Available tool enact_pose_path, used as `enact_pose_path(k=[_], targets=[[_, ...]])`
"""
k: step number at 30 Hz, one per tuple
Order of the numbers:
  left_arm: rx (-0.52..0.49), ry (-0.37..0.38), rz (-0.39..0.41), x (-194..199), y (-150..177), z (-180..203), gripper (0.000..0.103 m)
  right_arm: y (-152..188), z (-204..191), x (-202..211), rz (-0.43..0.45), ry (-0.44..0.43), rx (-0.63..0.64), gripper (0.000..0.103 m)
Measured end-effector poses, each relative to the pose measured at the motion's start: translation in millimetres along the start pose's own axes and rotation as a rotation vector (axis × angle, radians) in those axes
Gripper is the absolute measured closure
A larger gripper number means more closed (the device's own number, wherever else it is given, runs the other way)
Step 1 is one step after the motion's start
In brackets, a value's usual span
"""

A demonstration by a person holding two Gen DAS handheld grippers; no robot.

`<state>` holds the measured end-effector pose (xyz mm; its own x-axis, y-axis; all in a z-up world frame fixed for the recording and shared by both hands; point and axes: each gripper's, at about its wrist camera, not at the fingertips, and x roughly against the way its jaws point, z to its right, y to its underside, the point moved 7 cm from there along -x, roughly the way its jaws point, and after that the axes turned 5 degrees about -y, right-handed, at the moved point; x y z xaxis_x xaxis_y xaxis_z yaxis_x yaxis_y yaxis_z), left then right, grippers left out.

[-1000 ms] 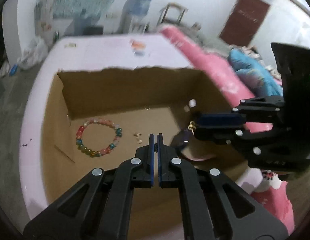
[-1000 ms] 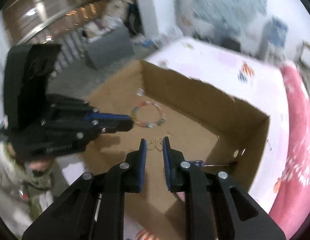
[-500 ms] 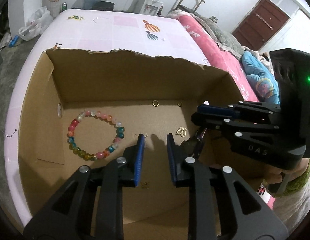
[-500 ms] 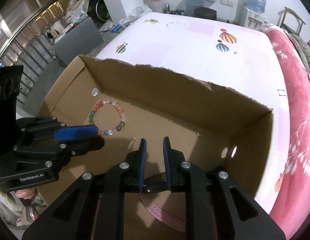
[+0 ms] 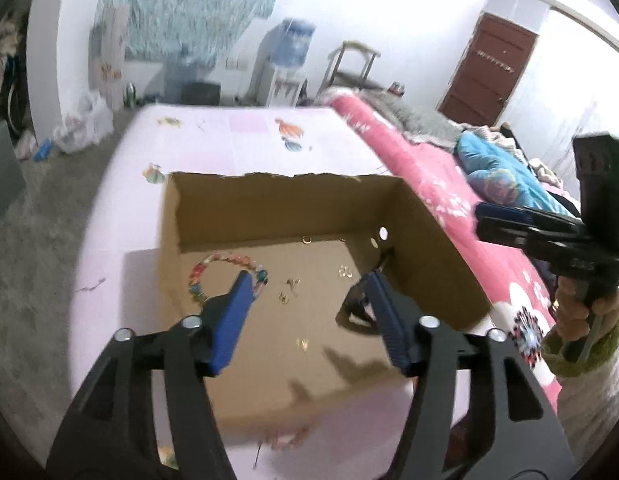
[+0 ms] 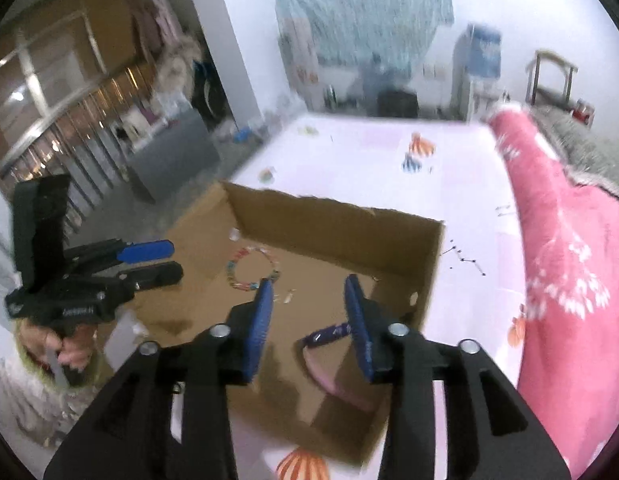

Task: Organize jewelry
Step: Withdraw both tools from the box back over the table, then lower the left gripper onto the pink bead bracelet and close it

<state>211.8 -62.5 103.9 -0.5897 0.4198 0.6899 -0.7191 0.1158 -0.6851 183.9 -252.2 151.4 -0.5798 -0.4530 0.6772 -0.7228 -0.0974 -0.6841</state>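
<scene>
On the pink worktop our cardboard box holds the bead bracelet at eleven o'clock of our left gripper, nearer than the right gripper; both have just been opening, empty.

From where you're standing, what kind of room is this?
Most likely a lived-in bedroom or family room in a home. A pink flowered blanket lies heaped beside the table, a water dispenser stands by the far wall, and a brown door leads out.

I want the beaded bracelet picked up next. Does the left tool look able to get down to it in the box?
Probably yes: the left tool is open and empty above the open-topped cardboard box, and nothing covers the beaded bracelet.
</scene>
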Motion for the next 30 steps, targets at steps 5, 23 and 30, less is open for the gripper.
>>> enact_pose_path(k=[5, 23, 30], targets=[[-0.023, -0.006, 0.053, 57, 46, -5, 0.033, 61, -27, 51, 0.093, -0.029, -0.002, 0.054], [-0.279, -0.16, -0.053, -35, 160, 28, 0.055, 156, -50, -62, 0.007, 0.041, -0.1, 0.061], [-0.278, -0.15, -0.084, -50, 164, 20, 0.067, 155, -47, -99, -0.058, 0.044, -0.027, 0.073]])
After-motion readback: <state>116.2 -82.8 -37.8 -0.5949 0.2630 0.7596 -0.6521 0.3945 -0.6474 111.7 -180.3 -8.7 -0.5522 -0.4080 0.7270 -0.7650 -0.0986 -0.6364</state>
